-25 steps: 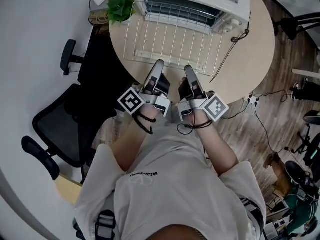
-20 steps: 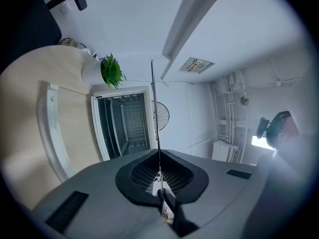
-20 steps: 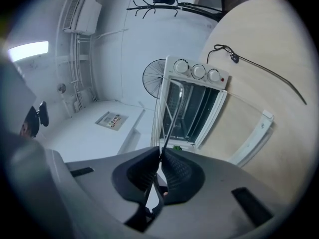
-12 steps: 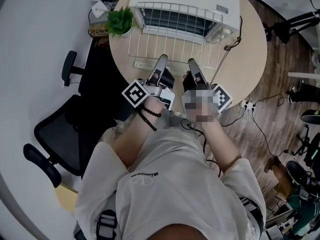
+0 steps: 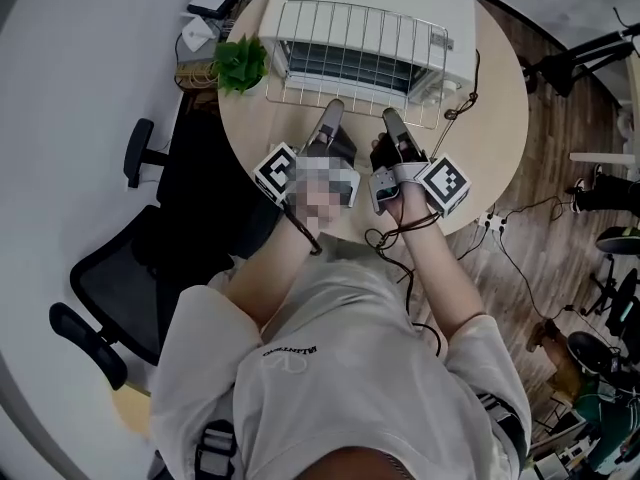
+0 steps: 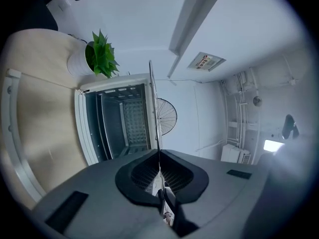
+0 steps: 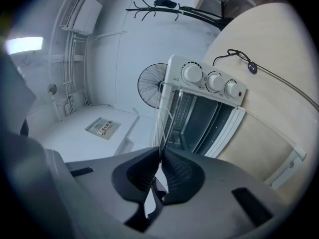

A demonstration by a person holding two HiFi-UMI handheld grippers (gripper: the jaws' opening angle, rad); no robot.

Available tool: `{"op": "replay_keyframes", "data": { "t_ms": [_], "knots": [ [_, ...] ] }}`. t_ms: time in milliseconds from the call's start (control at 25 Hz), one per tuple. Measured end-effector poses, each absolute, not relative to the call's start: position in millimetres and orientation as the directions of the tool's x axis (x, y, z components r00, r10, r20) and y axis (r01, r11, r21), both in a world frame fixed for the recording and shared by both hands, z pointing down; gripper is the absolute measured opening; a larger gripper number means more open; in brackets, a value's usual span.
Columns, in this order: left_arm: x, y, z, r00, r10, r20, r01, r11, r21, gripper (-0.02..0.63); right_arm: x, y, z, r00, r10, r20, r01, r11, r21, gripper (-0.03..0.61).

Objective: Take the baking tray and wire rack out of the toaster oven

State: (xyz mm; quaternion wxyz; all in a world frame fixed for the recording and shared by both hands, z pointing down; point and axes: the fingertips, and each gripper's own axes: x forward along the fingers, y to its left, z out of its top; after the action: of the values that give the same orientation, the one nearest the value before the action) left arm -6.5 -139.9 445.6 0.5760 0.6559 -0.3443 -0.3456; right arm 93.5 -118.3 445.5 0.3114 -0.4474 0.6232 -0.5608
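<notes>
Now holds the silver wire rack by its near edge, with the left gripper and the right gripper side by side, each clenched tight on a thin wire of that edge. Confirms as much in both gripper views: pads pressed together, with only the rack, seen edge-on, running out from between them.

Has lifted it within the last second. Lay lower then, spread between the hands and the front of the white toaster oven, close over the round light-wood table. Hangs now in the air, roughly level, and from the head view overlaps the oven's open mouth and its front top edge. Appears to touch neither the table nor the oven.

Means, most likely, that the rack half of the job is nearly done: out of the cavity, carried by both hands, and only wanting a bare stretch of table to be set down on, away from the small green potted plant beside the oven.

Leaves the baking tray open. Looks straight into the cavity from the left gripper view, with side rails and a dimpled surface deep inside, yet cannot tell whether that is the tray.
</notes>
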Motion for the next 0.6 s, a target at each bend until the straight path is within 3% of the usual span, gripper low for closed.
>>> {"op": "replay_keyframes", "data": {
  "t_ms": [600],
  "knots": [
    [15.2, -218.2, 432.0, 0.540, -0.841, -0.032, -0.067, -0.081, 0.994, 0.009, 115.6, -192.9, 432.1, -0.347, -0.929, 0.130, -0.204, -0.060, -0.977, 0.014]
  ]
}}
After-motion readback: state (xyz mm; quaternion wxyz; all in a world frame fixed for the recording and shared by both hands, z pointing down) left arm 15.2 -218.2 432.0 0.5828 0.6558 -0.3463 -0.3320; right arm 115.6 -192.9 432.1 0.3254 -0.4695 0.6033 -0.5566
